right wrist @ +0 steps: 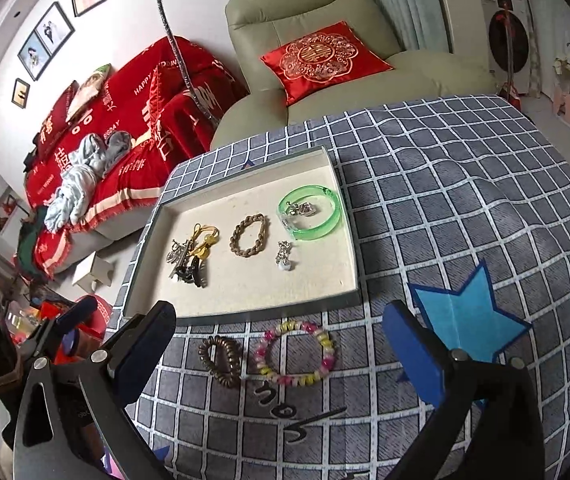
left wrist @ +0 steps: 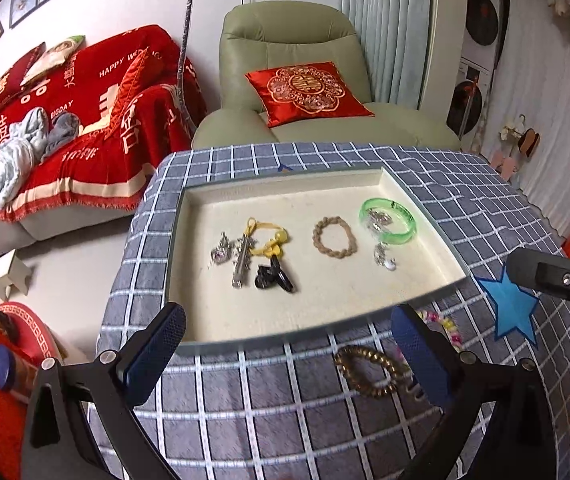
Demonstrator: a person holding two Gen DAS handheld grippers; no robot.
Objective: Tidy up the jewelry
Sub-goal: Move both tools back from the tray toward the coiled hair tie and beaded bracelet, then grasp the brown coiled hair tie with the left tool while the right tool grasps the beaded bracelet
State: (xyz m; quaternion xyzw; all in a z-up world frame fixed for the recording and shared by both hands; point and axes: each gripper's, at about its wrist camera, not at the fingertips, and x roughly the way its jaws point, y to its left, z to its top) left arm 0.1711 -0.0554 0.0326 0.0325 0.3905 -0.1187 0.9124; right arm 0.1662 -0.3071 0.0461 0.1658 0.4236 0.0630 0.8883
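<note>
A cream-lined tray (left wrist: 221, 312) (right wrist: 153, 276) on the checked tablecloth holds a green bangle (left wrist: 388, 220) (right wrist: 310, 212), a brown braided bracelet (left wrist: 334, 237) (right wrist: 249, 235), silver pieces, a yellow cord and a black clip (left wrist: 273, 277) (right wrist: 193, 273). On the cloth in front of the tray lie a brown coil bracelet (left wrist: 369, 369) (right wrist: 220, 357) and a pink-yellow bead bracelet (right wrist: 298, 352) (left wrist: 445, 326). My left gripper (left wrist: 289, 356) is open and empty above the cloth, left of the coil bracelet. My right gripper (right wrist: 281, 356) is open and empty, its jaws either side of both loose bracelets.
A blue paper star (left wrist: 511, 304) (right wrist: 461, 316) is stuck on the cloth right of the tray. The right gripper's body (left wrist: 557, 278) shows at the left view's right edge. Beyond the table stand a green armchair (left wrist: 297, 80) and a red-covered sofa (left wrist: 77, 120).
</note>
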